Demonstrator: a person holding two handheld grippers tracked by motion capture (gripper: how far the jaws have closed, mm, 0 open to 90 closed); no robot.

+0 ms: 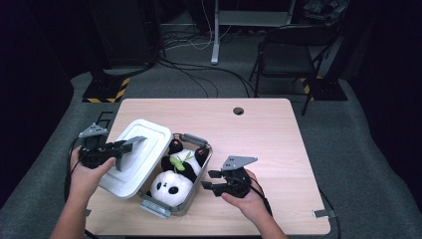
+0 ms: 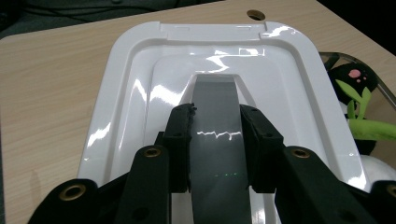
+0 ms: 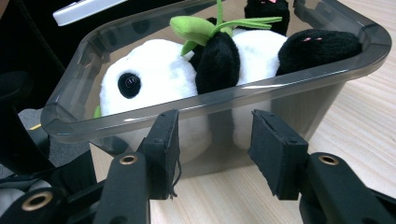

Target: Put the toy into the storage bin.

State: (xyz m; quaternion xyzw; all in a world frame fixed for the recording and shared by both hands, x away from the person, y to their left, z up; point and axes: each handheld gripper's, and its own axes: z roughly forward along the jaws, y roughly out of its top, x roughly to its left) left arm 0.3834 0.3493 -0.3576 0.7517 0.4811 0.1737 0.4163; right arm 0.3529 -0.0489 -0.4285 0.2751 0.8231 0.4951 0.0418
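white lid (image 1: 134,157) tipped up over the left end of the clear box (image 1: 196,172), left gripper (image 1: 124,149) pinching its grey handle (image 2: 215,135), toy panda (image 1: 174,184) lying along the box, head near the person, right gripper (image 1: 211,180) spread wide beside the box wall, black eye (image 3: 129,84) plain in the right gripper view

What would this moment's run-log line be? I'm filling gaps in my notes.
left gripper: shut on lid handle | white lid: off box | right gripper: open beside clear box | plush panda: inside

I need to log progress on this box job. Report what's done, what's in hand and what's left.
Done: the plush panda lies inside the clear box. In hand: the left claw is shut on the grey handle of the white lid, holding it tilted beside the box; the right claw is open at the box wall. Left, probably: seating the lid or taking the panda out.
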